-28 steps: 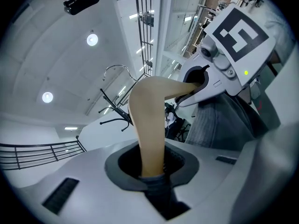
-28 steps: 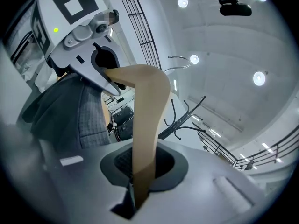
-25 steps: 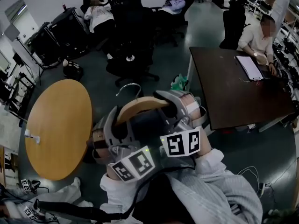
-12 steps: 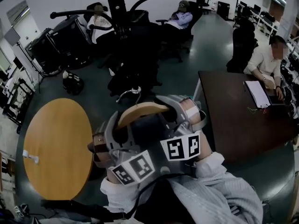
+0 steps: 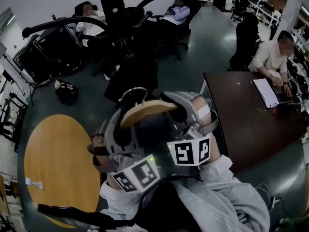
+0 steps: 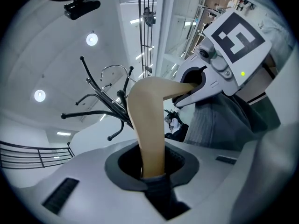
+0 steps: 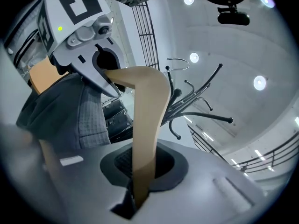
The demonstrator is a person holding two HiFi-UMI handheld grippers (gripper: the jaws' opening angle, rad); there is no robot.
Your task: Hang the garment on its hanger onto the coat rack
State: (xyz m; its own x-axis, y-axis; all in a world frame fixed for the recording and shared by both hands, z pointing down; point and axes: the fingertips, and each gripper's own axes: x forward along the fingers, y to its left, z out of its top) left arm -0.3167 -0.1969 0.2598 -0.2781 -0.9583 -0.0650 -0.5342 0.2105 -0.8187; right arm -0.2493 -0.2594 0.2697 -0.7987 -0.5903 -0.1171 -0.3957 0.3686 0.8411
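Wooden hanger [image 6: 147, 125] is held by both grippers, one arm each, jaws pointed up. Left gripper [image 6: 152, 174]: jaws are set partway apart and clamped on the hanger's left arm, which rises straight out of the gap and curves across toward the other gripper; a bit of dark fabric is pinched at the root of the jaws under the wood. Right gripper [image 7: 140, 190]: jaws are nearly together, closed on the right arm taken edge-on, the wood standing up from the slot. Garment [image 5: 149, 132] is draped over the hanger and lies between the two grippers, below the jaw tips. Metal hook [image 5: 133, 92] stands above the jaws at mid-hanger. Coat rack [image 5: 112, 13] is seen beyond the jaws; the hook is near its black arms but not hung on any.
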